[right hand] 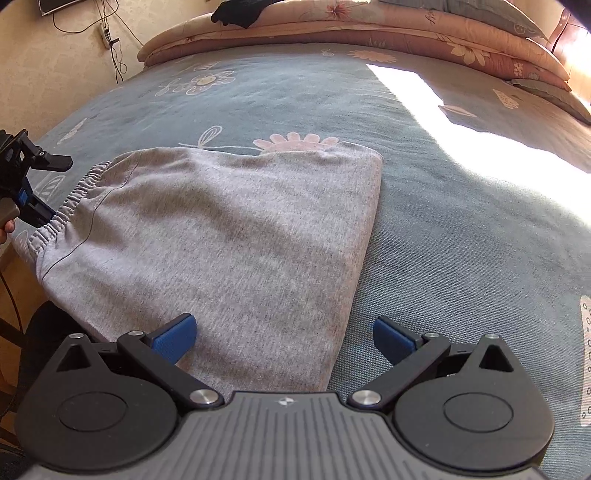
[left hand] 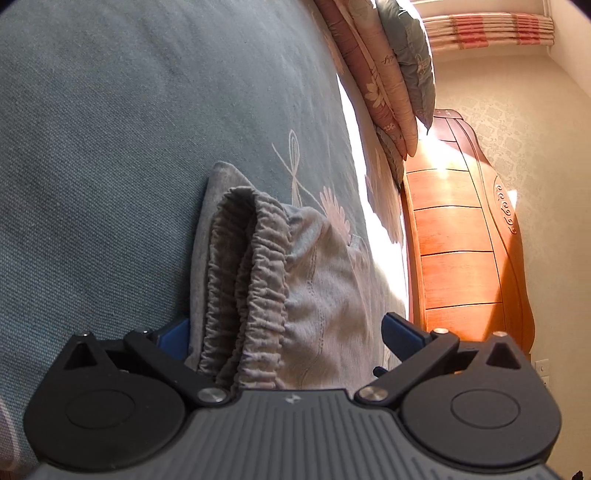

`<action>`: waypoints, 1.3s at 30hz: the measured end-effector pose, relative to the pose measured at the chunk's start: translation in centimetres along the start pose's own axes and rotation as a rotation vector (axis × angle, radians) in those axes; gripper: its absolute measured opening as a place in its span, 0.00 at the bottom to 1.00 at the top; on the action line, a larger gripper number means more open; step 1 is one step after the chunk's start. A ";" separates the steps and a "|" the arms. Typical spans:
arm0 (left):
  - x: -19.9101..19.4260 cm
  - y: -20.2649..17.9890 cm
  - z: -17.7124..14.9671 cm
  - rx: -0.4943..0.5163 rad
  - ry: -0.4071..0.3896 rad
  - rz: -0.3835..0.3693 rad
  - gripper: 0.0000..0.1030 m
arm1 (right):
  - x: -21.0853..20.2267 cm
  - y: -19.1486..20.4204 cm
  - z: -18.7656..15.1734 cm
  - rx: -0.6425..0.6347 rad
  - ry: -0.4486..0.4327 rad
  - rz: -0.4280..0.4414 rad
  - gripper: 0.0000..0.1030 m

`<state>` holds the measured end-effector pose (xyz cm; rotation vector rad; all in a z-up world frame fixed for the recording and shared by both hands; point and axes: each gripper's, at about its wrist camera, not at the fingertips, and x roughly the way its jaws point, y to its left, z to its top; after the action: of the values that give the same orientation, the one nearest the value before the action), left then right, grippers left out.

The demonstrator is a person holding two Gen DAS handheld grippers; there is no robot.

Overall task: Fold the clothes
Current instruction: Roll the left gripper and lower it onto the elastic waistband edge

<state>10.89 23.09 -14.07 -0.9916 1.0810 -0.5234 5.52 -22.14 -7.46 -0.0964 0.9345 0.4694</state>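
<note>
While tilted sideways over the blue-grey woven bedspread (left hand: 110,147), left tongs (left hand: 286,334) spread wide, blue pads (left hand: 400,332) parted on either side of the folded grey cotton-knit trousers (left hand: 314,295). Gathered elastic waistband (left hand: 255,266) bunched directly between the pads, touching the near left pad, gripped by neither. Trousers lying flat on the bedspread, near a pink flower print. Stacked floral quilts and a grey-blue pillow (left hand: 410,55) at the far end, against an orange wooden headboard (left hand: 461,240) lit by sun.

Seen from the right wrist, right tongs (right hand: 284,338) likewise spread wide, held low and level over the bed (right hand: 461,240). Left blue pad (right hand: 175,338) resting over the grey cloth at its near edge, right pad over bare bedspread just beside the folded edge; nothing pinched. Trousers (right hand: 221,229) lying as a broad folded panel, waistband toward the left. Left tongs (right hand: 35,184) visible at the far left edge, open at the waistband, a bit of a hand (right hand: 5,229) just below. Bright sun patch across the bedspread to the right. Black garment (right hand: 240,13) on the peach quilt (right hand: 332,33) at the far end.
</note>
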 end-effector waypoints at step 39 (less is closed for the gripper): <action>2.7 -1.7 2.4 0.075 0.114 0.044 0.99 | 5.8 -12.4 2.4 0.611 0.010 0.528 1.00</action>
<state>14.36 21.15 -13.60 -0.8789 1.1735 -0.5856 15.57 -30.58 -12.11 0.7178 1.0769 0.6464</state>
